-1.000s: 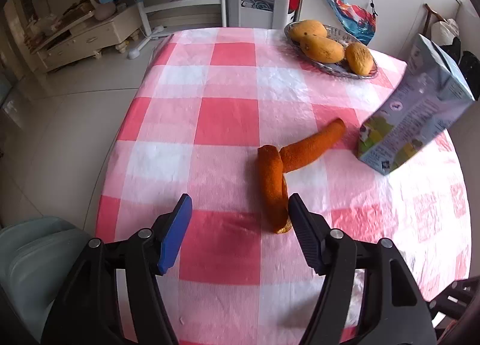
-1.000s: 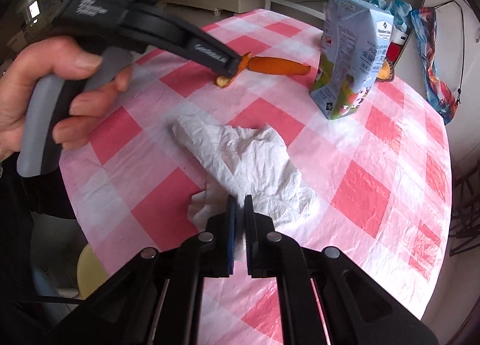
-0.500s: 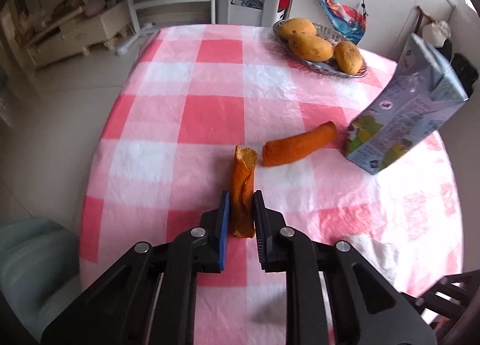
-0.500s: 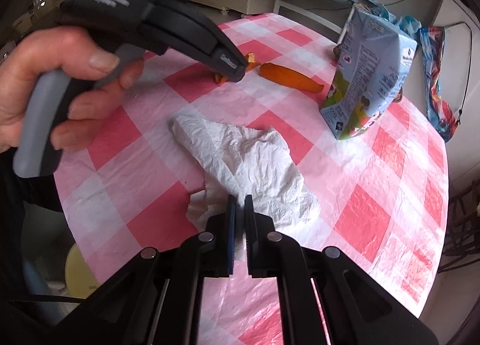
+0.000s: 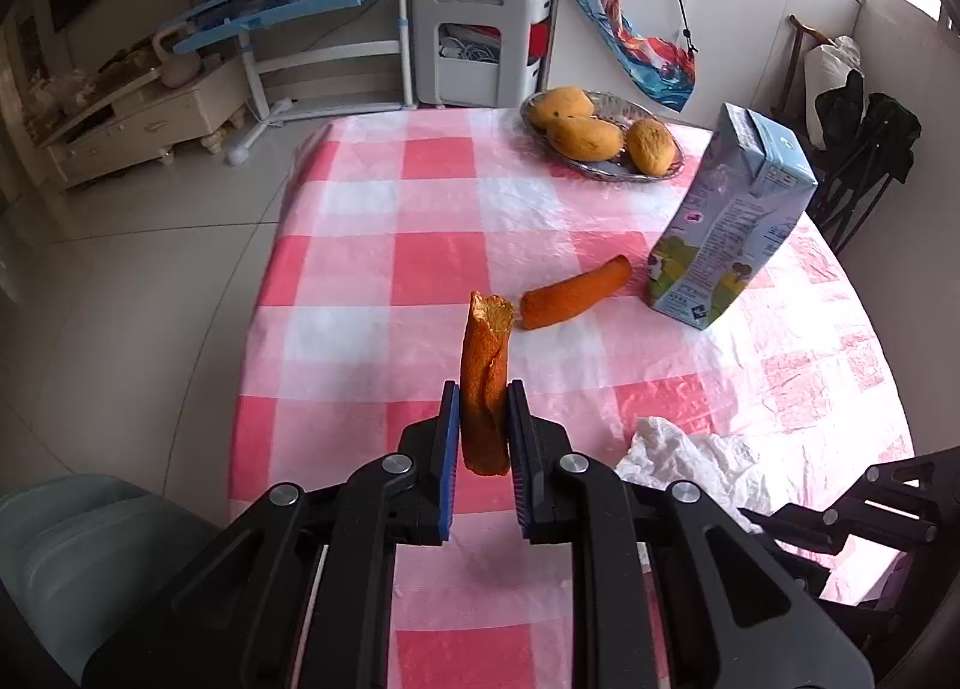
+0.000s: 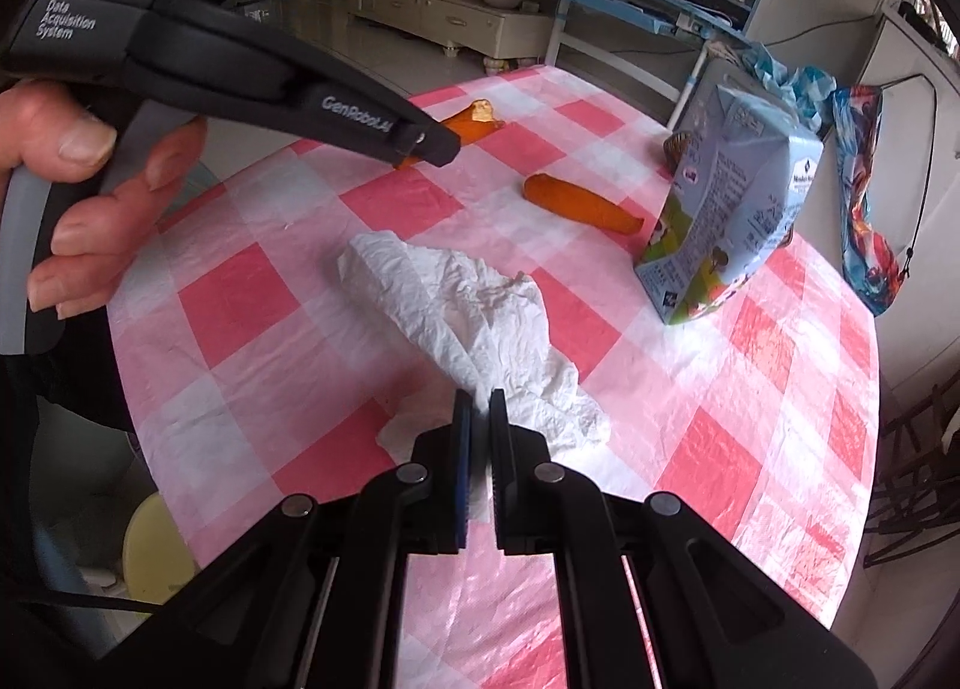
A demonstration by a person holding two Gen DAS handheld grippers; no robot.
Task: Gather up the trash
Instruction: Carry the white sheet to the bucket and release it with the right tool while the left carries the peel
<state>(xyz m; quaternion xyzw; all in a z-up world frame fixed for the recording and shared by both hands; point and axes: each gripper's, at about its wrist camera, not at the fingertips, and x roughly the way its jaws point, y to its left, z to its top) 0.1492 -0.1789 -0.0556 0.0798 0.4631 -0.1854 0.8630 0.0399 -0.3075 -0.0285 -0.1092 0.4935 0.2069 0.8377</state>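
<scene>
Nearest the left wrist camera, the left gripper is now clamped on a strip of orange peel. A second ago its jaws stood wide apart with the peel lying flat on the checked tablecloth between them; since then they have closed on it and the strip has come up off the cloth, standing nearly upright between the pads with its torn upper end free above them. That piece of trash is picked and looks ready to be carried off, though no bin can be identified with certainty in either view.

Close to the right wrist camera, the right gripper has its jaws together on the near edge of the crumpled white paper towel, just as it did a second ago. The towel mostly rests on the cloth, so this piece is held but not lifted.

Further out, the second orange peel lies untouched on the table, just beside the tilted milk carton. These are probably the next pieces to collect. Beyond them, a metal dish holds three mangoes, which do not look like trash.
</scene>
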